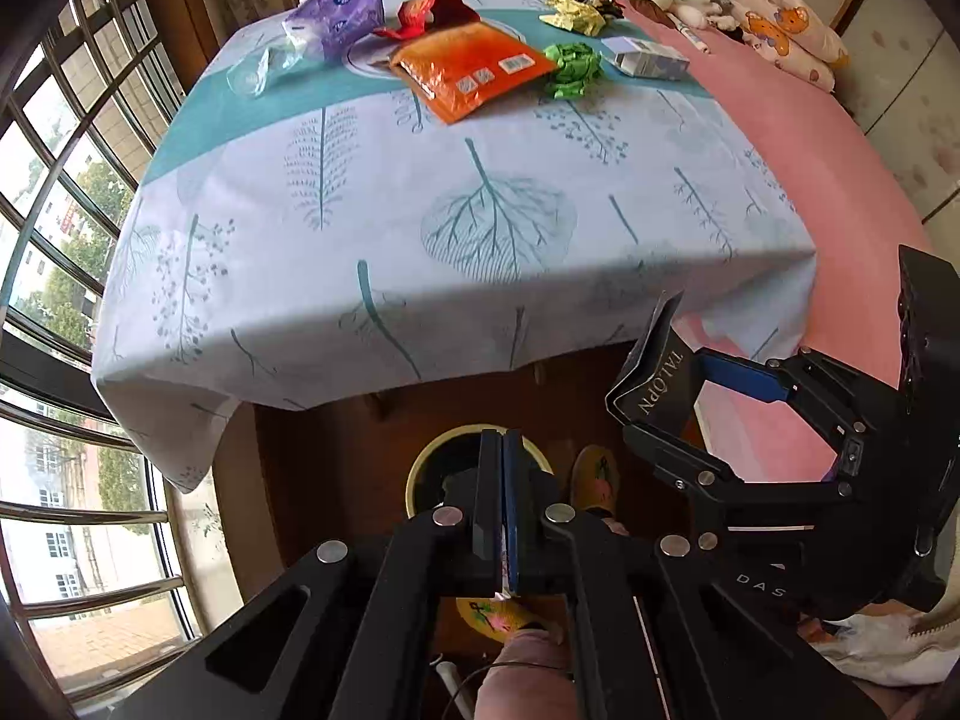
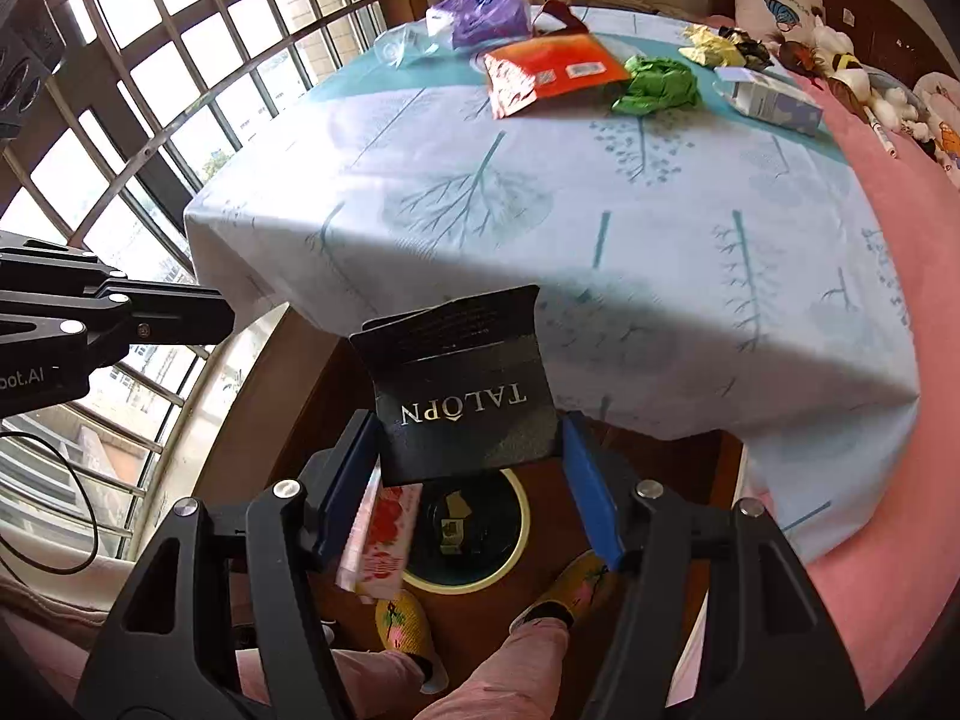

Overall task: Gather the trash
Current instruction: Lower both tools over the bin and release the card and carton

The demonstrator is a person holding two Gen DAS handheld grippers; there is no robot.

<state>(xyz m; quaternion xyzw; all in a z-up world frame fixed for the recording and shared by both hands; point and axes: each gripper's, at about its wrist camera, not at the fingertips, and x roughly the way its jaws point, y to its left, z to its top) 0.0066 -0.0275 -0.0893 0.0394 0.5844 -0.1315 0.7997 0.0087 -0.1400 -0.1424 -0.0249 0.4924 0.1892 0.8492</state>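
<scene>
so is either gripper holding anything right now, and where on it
The right gripper holds a black box by its two side edges, above the bin. The left gripper is shut with nothing visible between its fingers.

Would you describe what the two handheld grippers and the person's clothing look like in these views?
Both the left gripper and the right gripper are black linkage frames with silver round pivot pins and flat blue finger pads. White lettering marks the bodies, partly readable as "DAS" and "bot.AI". A thin black cable loops beside the left one. The person wears pink trousers and yellow patterned slippers.
</scene>
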